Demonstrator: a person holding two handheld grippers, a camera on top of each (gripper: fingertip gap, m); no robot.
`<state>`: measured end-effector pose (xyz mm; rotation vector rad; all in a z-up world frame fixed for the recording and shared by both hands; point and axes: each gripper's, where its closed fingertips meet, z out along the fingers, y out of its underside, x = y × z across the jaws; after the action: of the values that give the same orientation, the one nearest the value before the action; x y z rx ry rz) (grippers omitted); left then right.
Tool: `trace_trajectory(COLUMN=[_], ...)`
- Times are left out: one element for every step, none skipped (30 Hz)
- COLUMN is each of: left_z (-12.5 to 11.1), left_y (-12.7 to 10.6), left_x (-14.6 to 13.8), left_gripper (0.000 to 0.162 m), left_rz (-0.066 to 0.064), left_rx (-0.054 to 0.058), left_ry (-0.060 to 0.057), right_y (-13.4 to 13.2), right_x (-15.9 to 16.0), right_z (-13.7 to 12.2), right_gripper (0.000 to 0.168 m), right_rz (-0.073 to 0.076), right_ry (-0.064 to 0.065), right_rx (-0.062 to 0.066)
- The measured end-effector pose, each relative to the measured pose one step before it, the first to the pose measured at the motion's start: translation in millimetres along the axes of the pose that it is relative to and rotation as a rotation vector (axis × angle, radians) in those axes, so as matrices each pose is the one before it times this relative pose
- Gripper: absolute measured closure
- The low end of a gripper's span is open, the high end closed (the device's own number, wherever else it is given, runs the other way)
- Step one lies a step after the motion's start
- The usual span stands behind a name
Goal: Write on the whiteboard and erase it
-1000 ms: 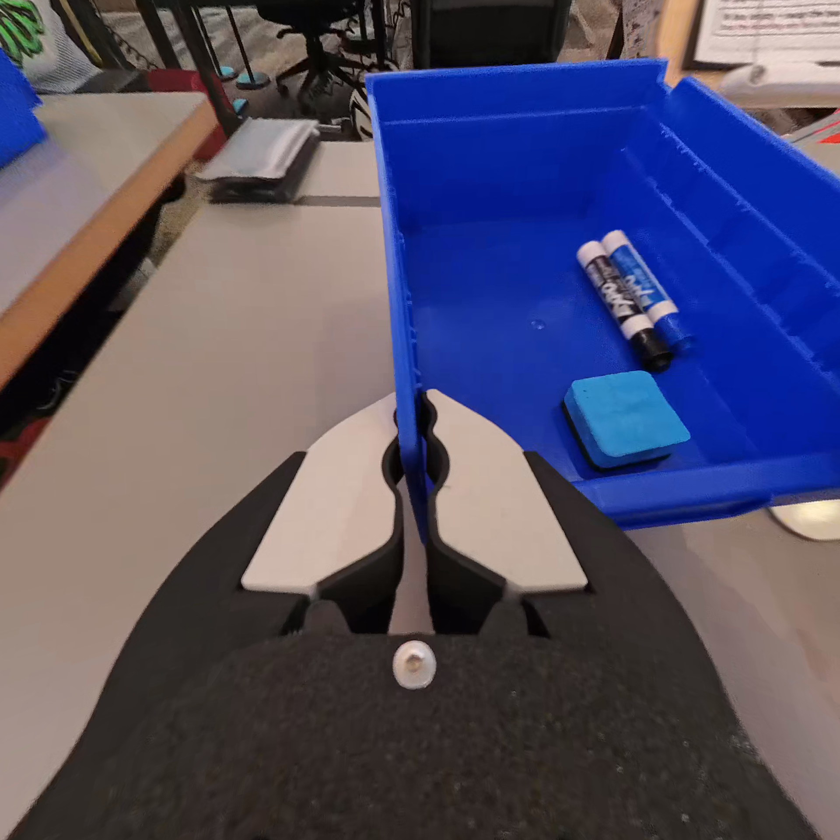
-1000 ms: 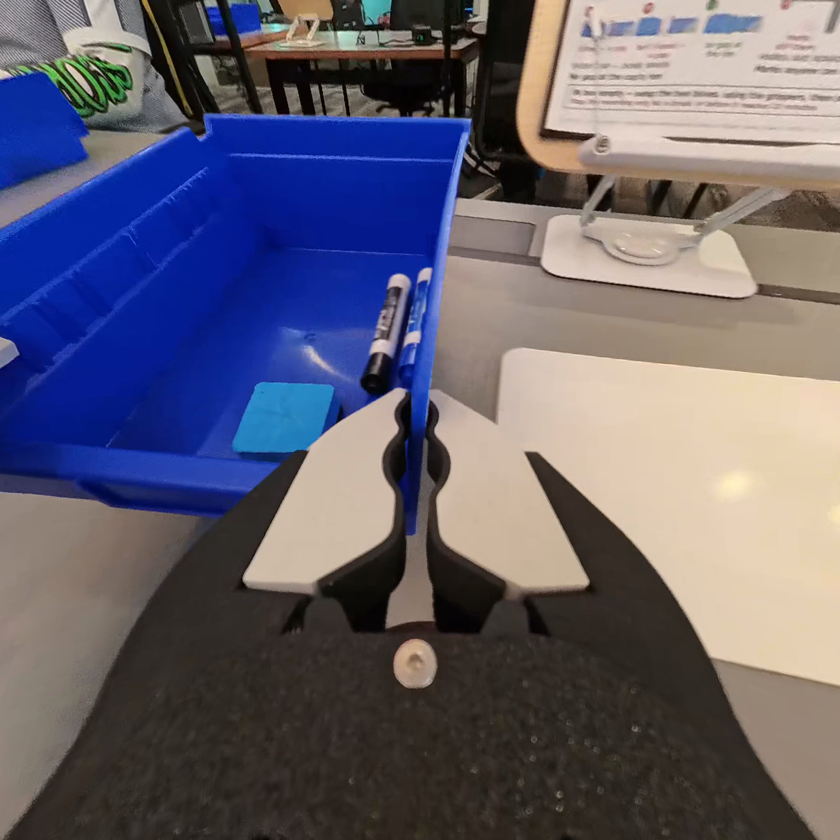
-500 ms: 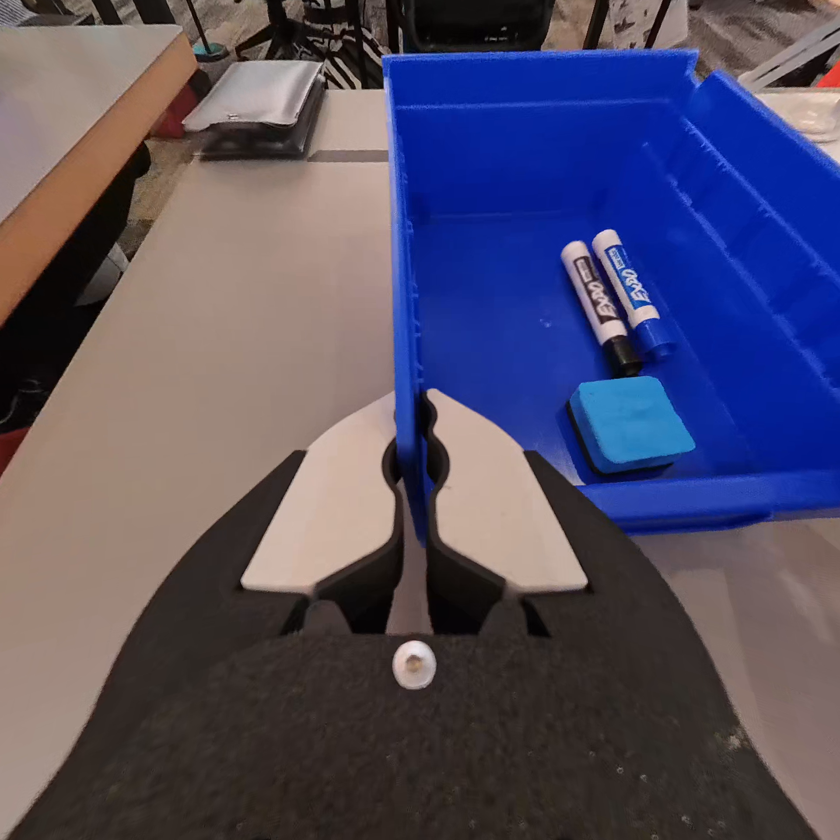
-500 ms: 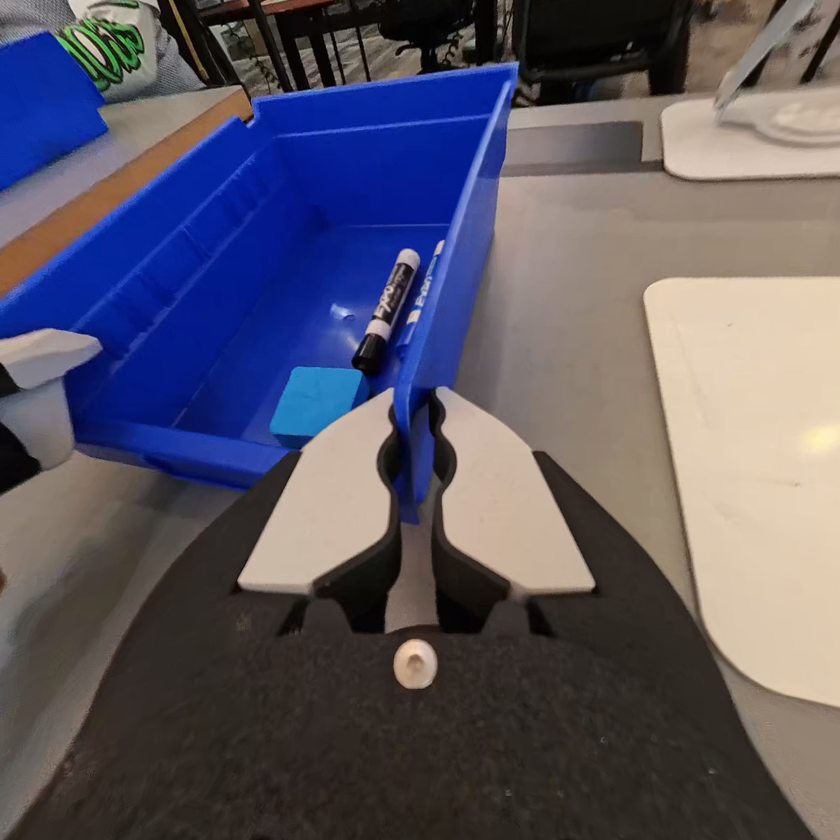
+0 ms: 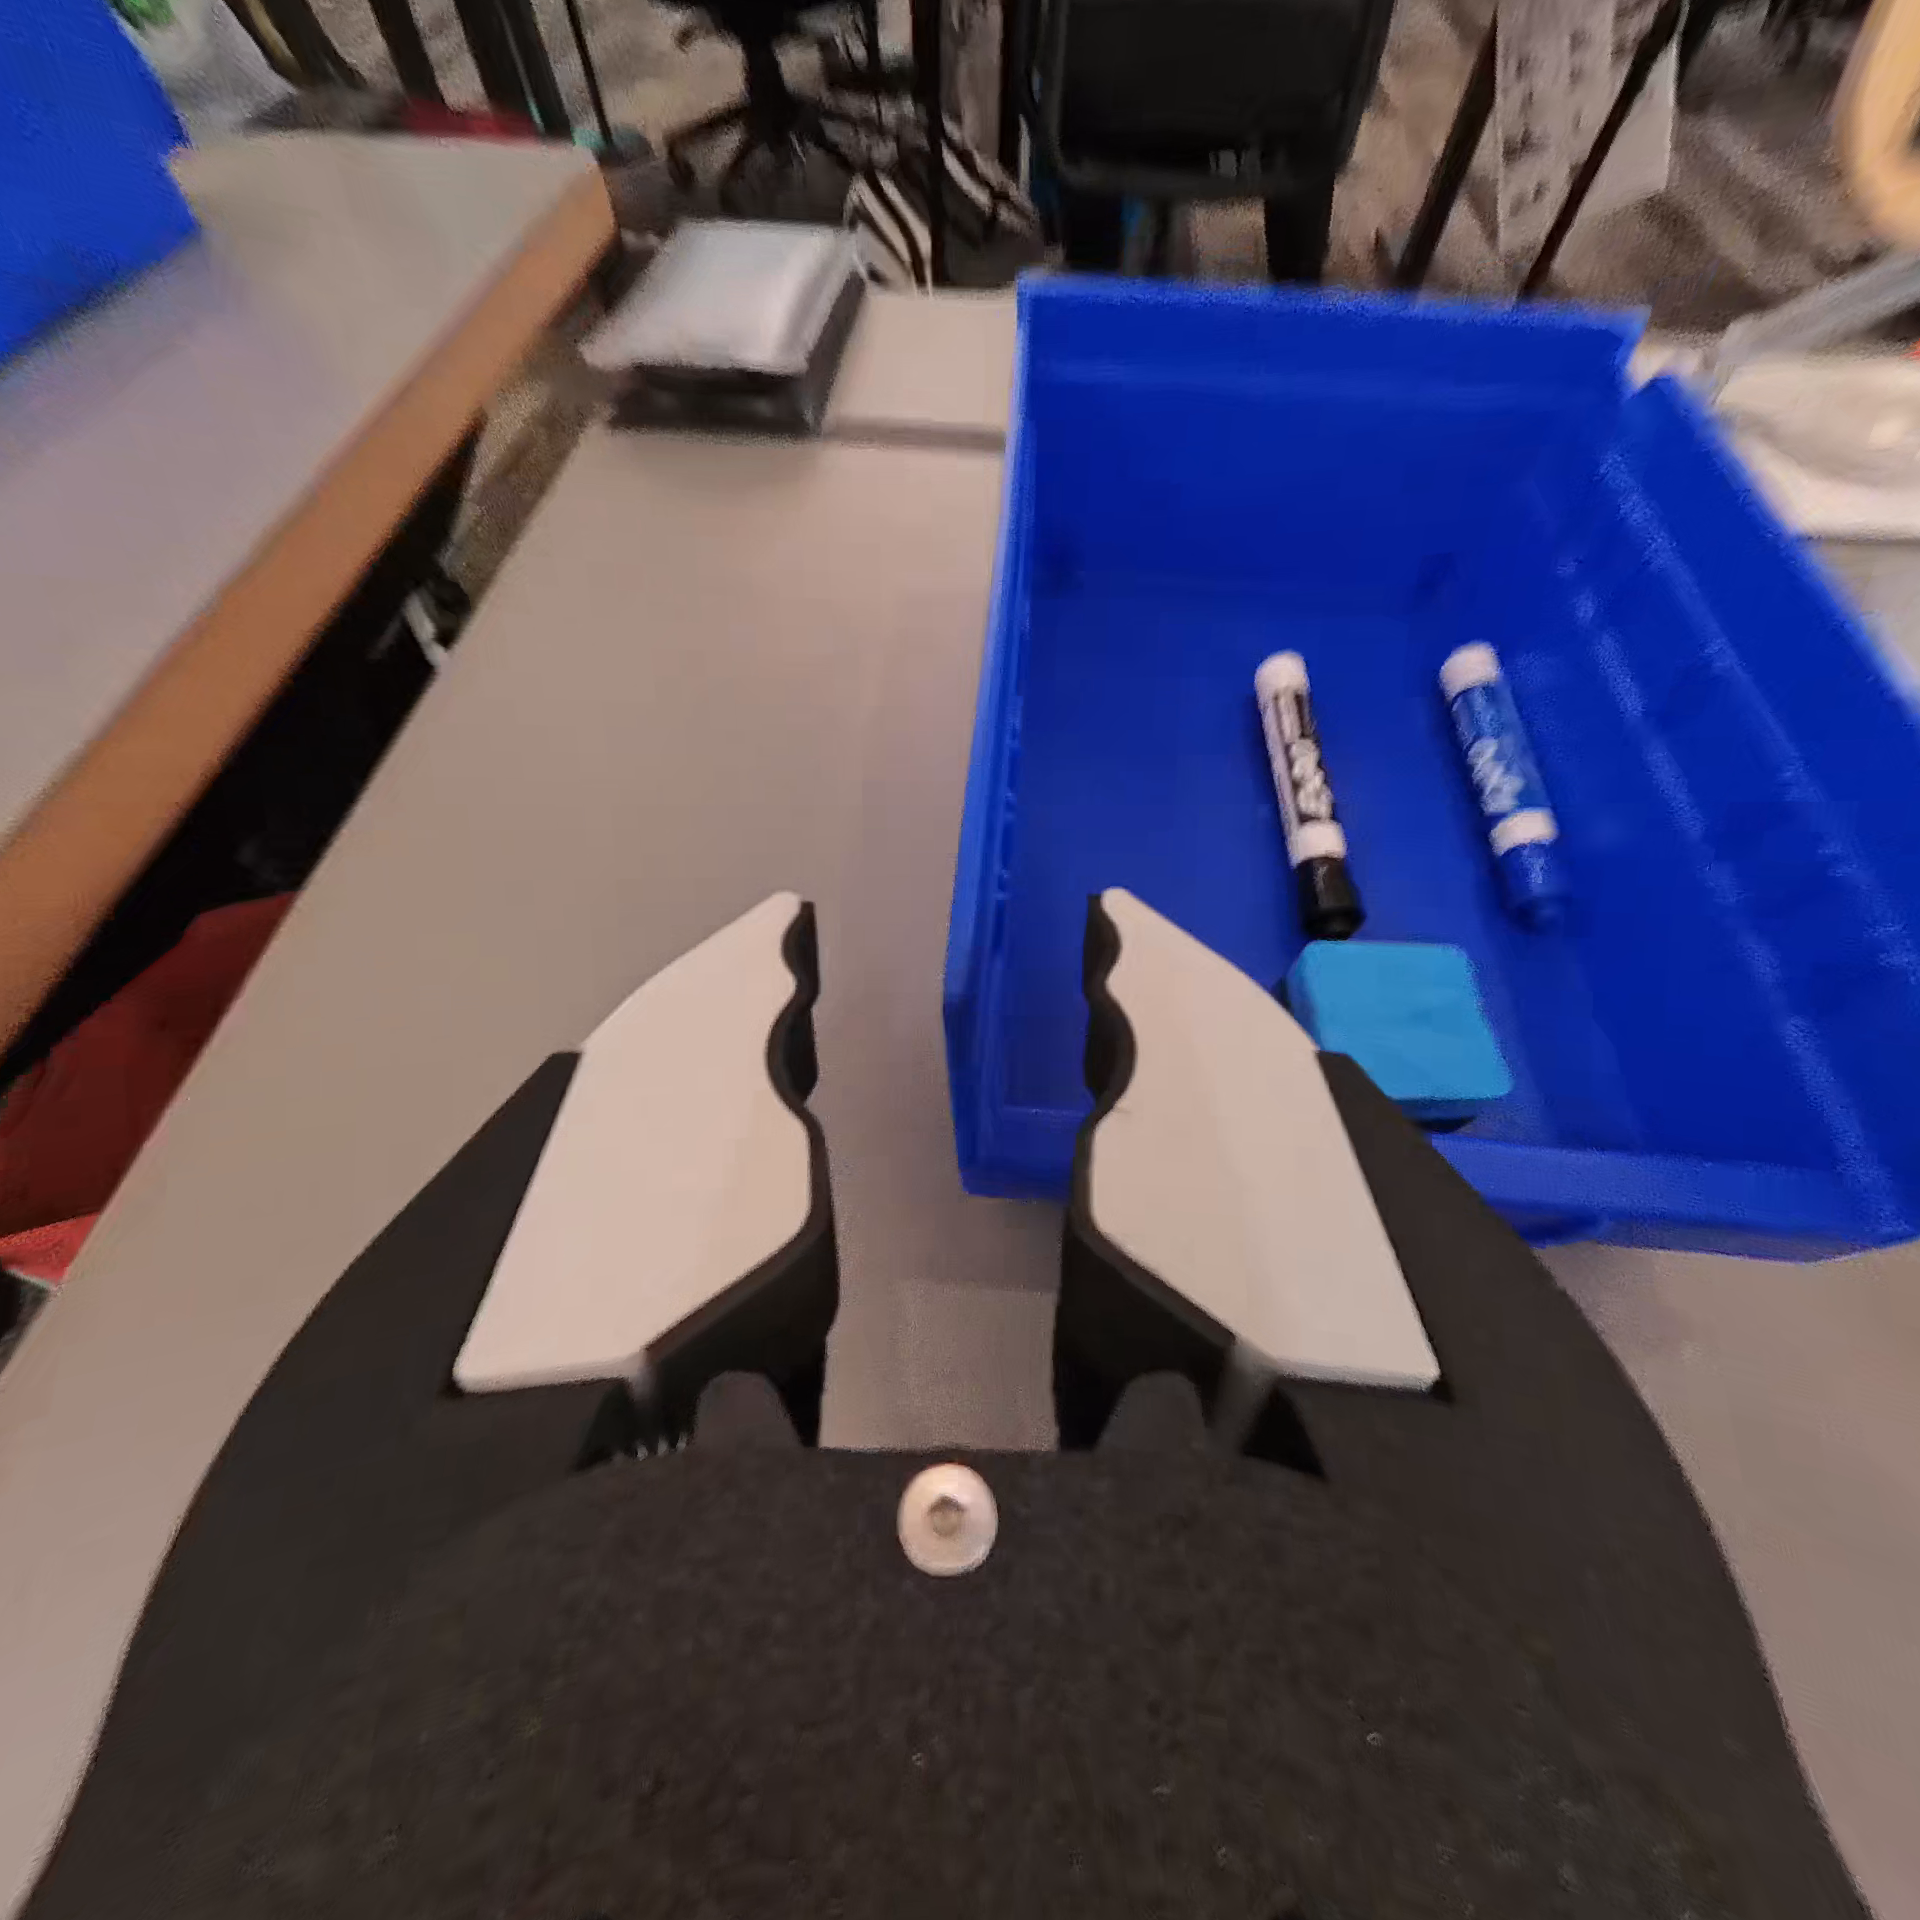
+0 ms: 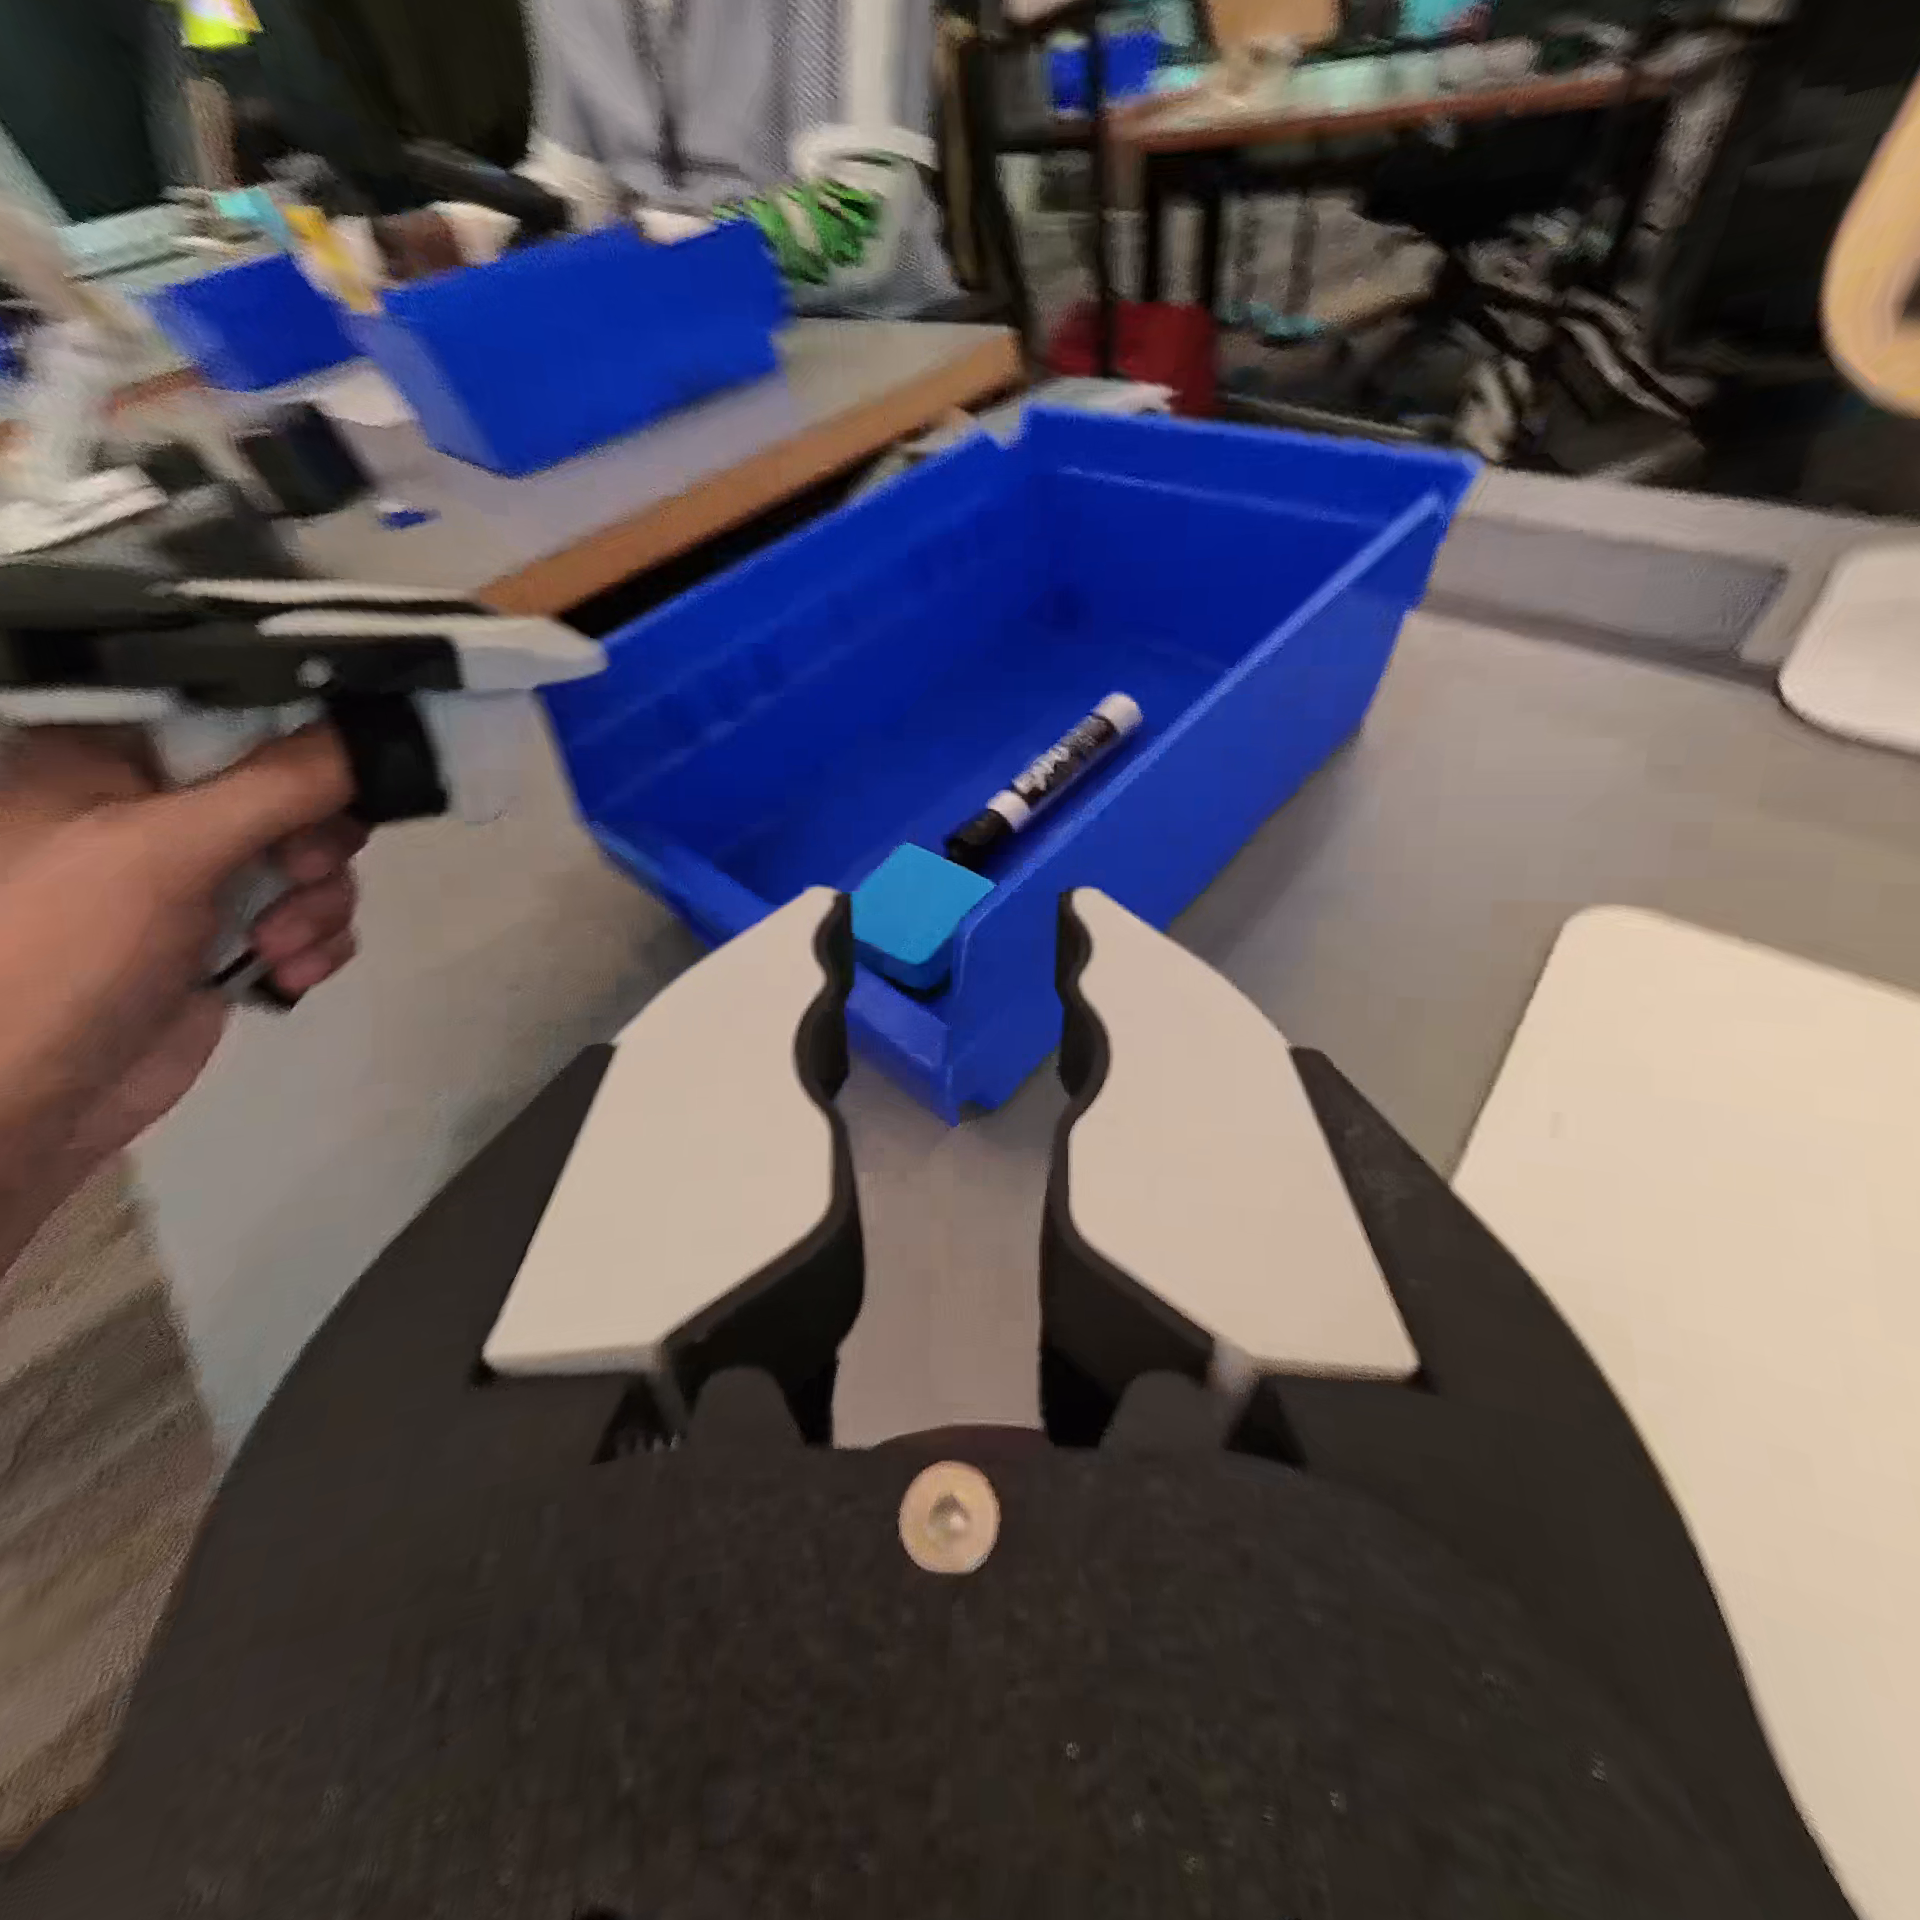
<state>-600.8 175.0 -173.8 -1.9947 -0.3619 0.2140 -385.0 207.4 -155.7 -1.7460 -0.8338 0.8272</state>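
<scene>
A blue bin [image 5: 1299,436] stands on the grey table [image 5: 644,727]. In it lie a black marker [image 5: 1299,779], a blue marker [image 5: 1496,779] and a blue eraser [image 5: 1392,1029]. My left gripper [image 5: 951,914] is open and empty, drawn back from the bin's near left corner. My right gripper [image 6: 951,904] is open and empty just before the bin's [image 6: 935,644] near right corner; its pads do not press the wall. The eraser [image 6: 914,914] and black marker [image 6: 1049,779] show there too. The whiteboard [image 6: 1714,1247] lies flat to the right. The left gripper [image 6: 468,665] shows at the left, held by a hand [image 6: 156,935].
A neighbouring table [image 6: 727,468] at the left carries other blue bins [image 6: 582,343]. A grey pouch [image 5: 727,312] lies at the table's far end. A white stand base [image 6: 1860,665] sits at the far right. Chairs and table legs stand behind.
Both grippers were shut on the bin's side walls; both have opened, let the walls go and drawn back. The two markers have rolled apart in the bin.
</scene>
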Motion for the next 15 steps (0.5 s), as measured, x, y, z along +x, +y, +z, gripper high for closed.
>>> trace_trajectory(left_z=[-12.03, -11.46, -10.68, -9.04, -6.69, -4.75, -2.98, -1.15, 0.63, 2.38, 3.87, 5.14, 6.27, 7.01, 7.4], left_y=[-10.35, -9.69, -8.73, -6.13, -2.28, 0.7, 2.96, 5.27, 7.51, 9.55, 11.29, 11.92, 12.03, 12.85, 12.37], left_x=[2.9, 7.48, 14.7, 21.07, 22.78, 24.06, 25.75, 25.26, 23.46, 22.06, 20.79, 18.58, 15.61, 13.34, 11.1], left_gripper=[0.111, 0.109, 0.109, 0.109, 0.109, 0.109, 0.11, 0.11, 0.11, 0.111, 0.111, 0.111, 0.111, 0.111, 0.111], left_rz=[-0.0212, -0.0234, -0.0218, -0.0156, -0.0089, -0.0026, 0.0022, 0.003, 0.0075, 0.0099, 0.0089, 0.0097, 0.0066, 0.0072, 0.0113], left_rx=[0.0313, 0.0292, 0.0278, 0.0197, 0.0049, 0.0031, 0.0045, 0.0047, 0.0024, -0.0027, -0.0099, -0.0136, -0.0145, -0.0226, -0.0222], left_ry=[0.0001, 0.0147, 0.0417, 0.061, 0.0515, 0.045, 0.0496, 0.0415, 0.0304, 0.027, 0.027, 0.0234, 0.0147, 0.012, 0.0072], right_y=[-8.55, -7.87, -8.03, -7.19, -5.07, -1.93, 1.52, 5.63, 9.8, 13.46, 16.1, 17.52, 17.77, 16.53, 14.57], right_x=[0.43, 2.49, 5.68, 9.09, 12.02, 13.49, 13.99, 14.68, 17.07, 17.71, 15.52, 14.18, 14.4, 12.96, 11.93], right_z=[-18.42, -19.63, -20.43, -20.87, -20.97, -20.72, -20.14, -19.11, -17.63, -15.54, -13.31, -11.35, -9.87, -8.73, -8.17], right_gripper=[0.129, 0.125, 0.123, 0.123, 0.123, 0.122, 0.12, 0.116, 0.114, 0.114, 0.111, 0.11, 0.11, 0.109, 0.108], right_rz=[-0.035, -0.0363, -0.0273, -0.0221, -0.0262, -0.0297, -0.0314, -0.0333, -0.0254, -0.0149, -0.0091, 0.0079, 0.0253, 0.0337, 0.0393], right_ry=[-0.0681, -0.0593, -0.0384, -0.0143, 0.0024, 0.011, 0.0118, 0.0169, 0.0377, 0.046, 0.0333, 0.0311, 0.0376, 0.0322, 0.0294], right_rx=[0.0087, 0.0103, 0.0206, 0.0238, 0.0181, 0.0122, 0.0067, -0.003, -0.0146, -0.0247, -0.03, -0.032, -0.0317, -0.0242, -0.0133])
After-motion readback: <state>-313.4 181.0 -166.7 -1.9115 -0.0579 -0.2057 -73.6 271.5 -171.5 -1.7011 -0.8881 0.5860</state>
